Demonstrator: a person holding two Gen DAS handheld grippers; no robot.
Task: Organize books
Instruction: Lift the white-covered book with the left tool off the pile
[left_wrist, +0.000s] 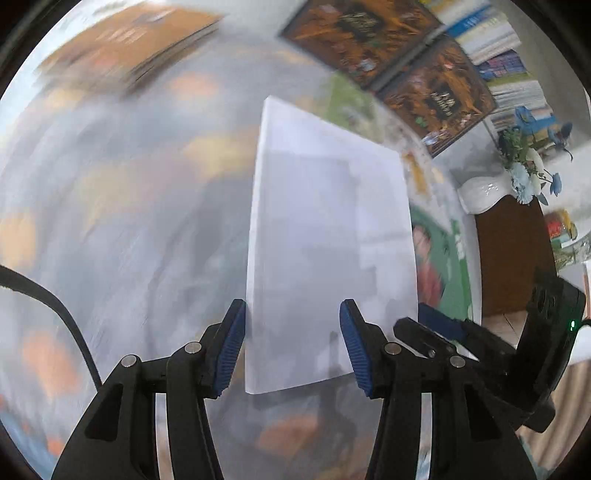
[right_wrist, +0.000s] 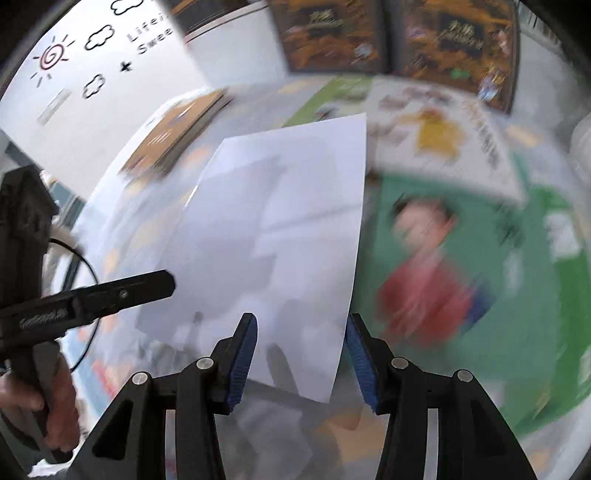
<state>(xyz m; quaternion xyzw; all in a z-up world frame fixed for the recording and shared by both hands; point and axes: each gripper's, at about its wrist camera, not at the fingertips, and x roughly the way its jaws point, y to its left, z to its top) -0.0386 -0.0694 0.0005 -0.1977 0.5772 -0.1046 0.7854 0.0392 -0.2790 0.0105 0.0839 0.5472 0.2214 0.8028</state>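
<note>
A plain white book (left_wrist: 325, 229) hangs flat in front of both grippers, sharp against a blurred table. My left gripper (left_wrist: 293, 306) has its jaws apart: the left pad (left_wrist: 232, 339) sits against the book's left edge and the right pad lies over its face. The right gripper (right_wrist: 303, 321) mirrors this, with the white book (right_wrist: 280, 229) reaching its right pad (right_wrist: 364, 362). Each view shows the other gripper at the book's far side: the right gripper (left_wrist: 439, 321) and a left finger (right_wrist: 140, 290). The book is wider than either jaw gap.
Two brown-orange books (left_wrist: 365, 33) (left_wrist: 439, 96) lie at the far side. A green book with a red figure (right_wrist: 436, 280) lies right of the white one, an illustrated white book (right_wrist: 443, 136) beyond it, a brown book (right_wrist: 177, 129) at left. A vase of flowers (left_wrist: 524, 170) and shelved books (left_wrist: 495, 48) are at the right.
</note>
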